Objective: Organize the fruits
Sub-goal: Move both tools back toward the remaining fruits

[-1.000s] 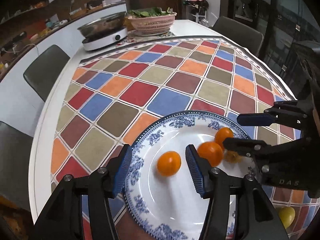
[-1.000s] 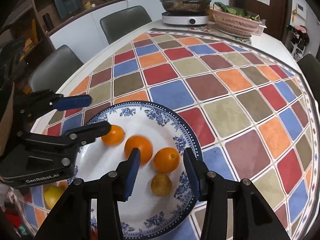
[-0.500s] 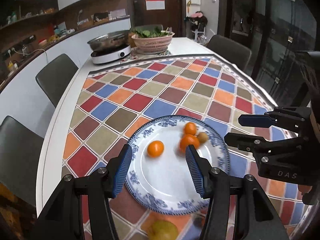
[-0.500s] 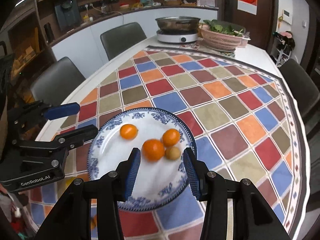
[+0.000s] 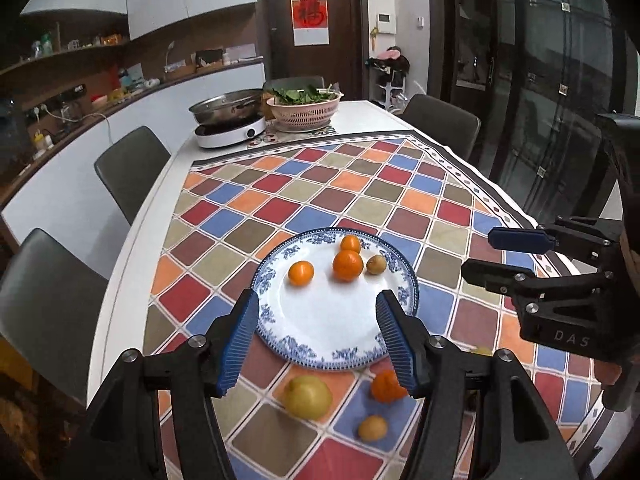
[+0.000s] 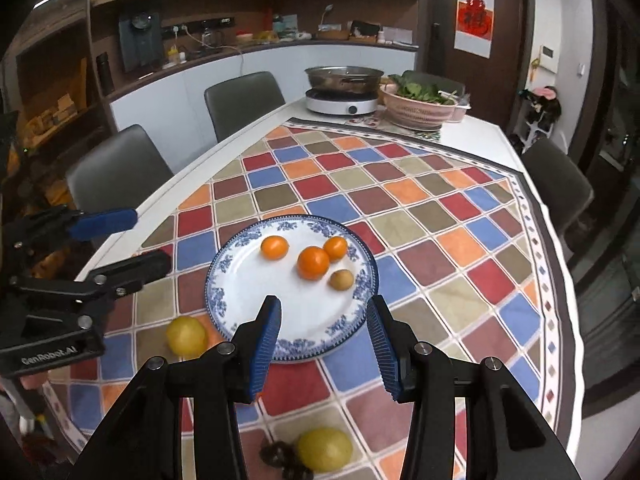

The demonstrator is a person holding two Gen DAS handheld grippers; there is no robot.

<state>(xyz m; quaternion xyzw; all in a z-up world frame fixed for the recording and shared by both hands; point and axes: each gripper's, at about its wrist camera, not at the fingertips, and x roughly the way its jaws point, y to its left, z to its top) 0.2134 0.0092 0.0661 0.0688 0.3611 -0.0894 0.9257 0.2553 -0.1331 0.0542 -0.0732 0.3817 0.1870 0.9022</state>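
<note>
Left wrist view, plate (image 5: pixel 320 344) of oranges (image 5: pixel 347 265) beyond empty, opening left fingers (image 5: pixel 236 340), right fingers (image 6: pixel 262 340) empty, parted.

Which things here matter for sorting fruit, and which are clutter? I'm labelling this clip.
Job: blue-rimmed plate, three oranges on it, small brownish fruit, loose yellow fruit.
Lying about: pan, basket of greens.

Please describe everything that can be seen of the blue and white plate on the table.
The plate is round and shallow, seemingly glazed ceramic, with a white centre and a blue floral band around its rim. It lies flat on the chequered tablecloth, near the table's front. Four small fruits rest on its far half: three orange ones and one smaller, yellowish-brown one. The near half is bare. No gripper touches it; other fruits lie beside it on the cloth.
</note>
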